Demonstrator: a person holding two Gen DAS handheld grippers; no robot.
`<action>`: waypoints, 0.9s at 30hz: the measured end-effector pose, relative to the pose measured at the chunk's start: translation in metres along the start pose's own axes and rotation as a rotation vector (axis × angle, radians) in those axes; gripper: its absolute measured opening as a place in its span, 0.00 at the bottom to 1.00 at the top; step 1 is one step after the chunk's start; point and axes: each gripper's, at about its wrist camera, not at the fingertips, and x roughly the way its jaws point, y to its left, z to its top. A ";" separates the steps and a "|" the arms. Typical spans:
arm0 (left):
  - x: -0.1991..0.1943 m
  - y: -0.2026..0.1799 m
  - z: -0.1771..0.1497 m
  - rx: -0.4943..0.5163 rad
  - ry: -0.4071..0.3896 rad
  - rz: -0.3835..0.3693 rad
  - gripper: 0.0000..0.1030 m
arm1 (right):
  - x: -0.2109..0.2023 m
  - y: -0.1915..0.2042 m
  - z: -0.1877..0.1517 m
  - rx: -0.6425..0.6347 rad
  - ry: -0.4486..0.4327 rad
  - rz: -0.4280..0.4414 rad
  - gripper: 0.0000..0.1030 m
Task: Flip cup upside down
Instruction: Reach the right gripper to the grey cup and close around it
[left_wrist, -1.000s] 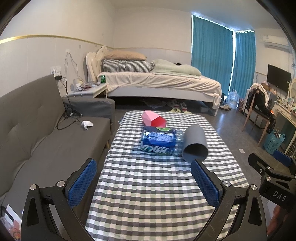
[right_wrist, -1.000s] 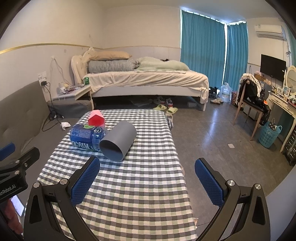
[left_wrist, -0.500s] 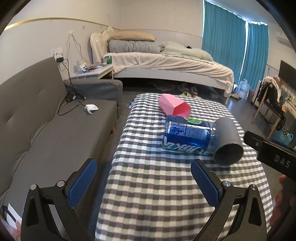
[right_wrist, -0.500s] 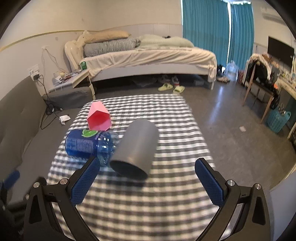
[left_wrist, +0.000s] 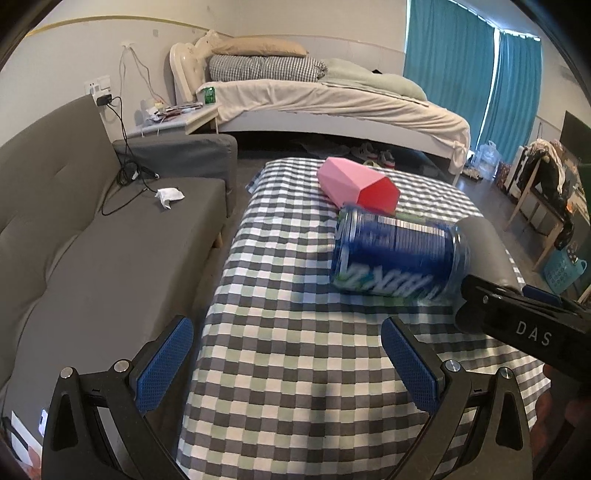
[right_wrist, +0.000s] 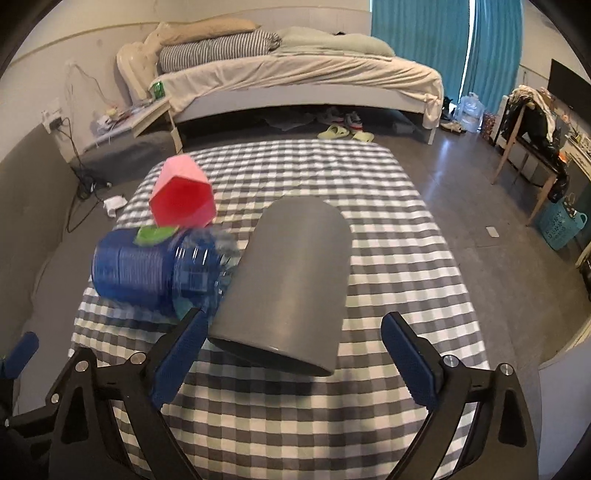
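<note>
the grey cup (right_wrist: 288, 280) lies on its side on the checked tablecloth (right_wrist: 295, 413), open mouth toward the near edge, closed base toward the far end. its left flank touches a blue-labelled bottle (right_wrist: 147, 269), also on its side; a pink faceted cup (right_wrist: 183, 197) lies just beyond the bottle, further left and far. the right gripper (right_wrist: 291, 363) has its fingers spread wide and grips nothing; the cup's mouth sits between the two blue pads (right_wrist: 177, 360), the left pad just beside the rim, the right pad apart from it. the left gripper (left_wrist: 288, 367) is likewise wide open and empty over bare cloth, near and left of the bottle, with the right tool's body (left_wrist: 524, 325) crossing its right field. judged step: closing on the cup before turning it. to do it well, centre the body between the pads, advance past the rim so that the wall, not the lip, is clamped, then rotate until the mouth faces down. the bottle may roll if nudged.
</note>
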 end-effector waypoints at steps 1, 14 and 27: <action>0.001 0.001 -0.001 -0.001 0.004 0.000 1.00 | 0.002 -0.001 0.000 0.004 0.005 0.013 0.87; -0.031 0.002 -0.006 -0.003 -0.035 0.017 1.00 | -0.043 0.005 -0.033 -0.061 0.032 0.090 0.74; -0.083 -0.017 -0.049 0.007 -0.051 0.010 1.00 | -0.106 -0.004 -0.122 -0.200 0.066 0.136 0.74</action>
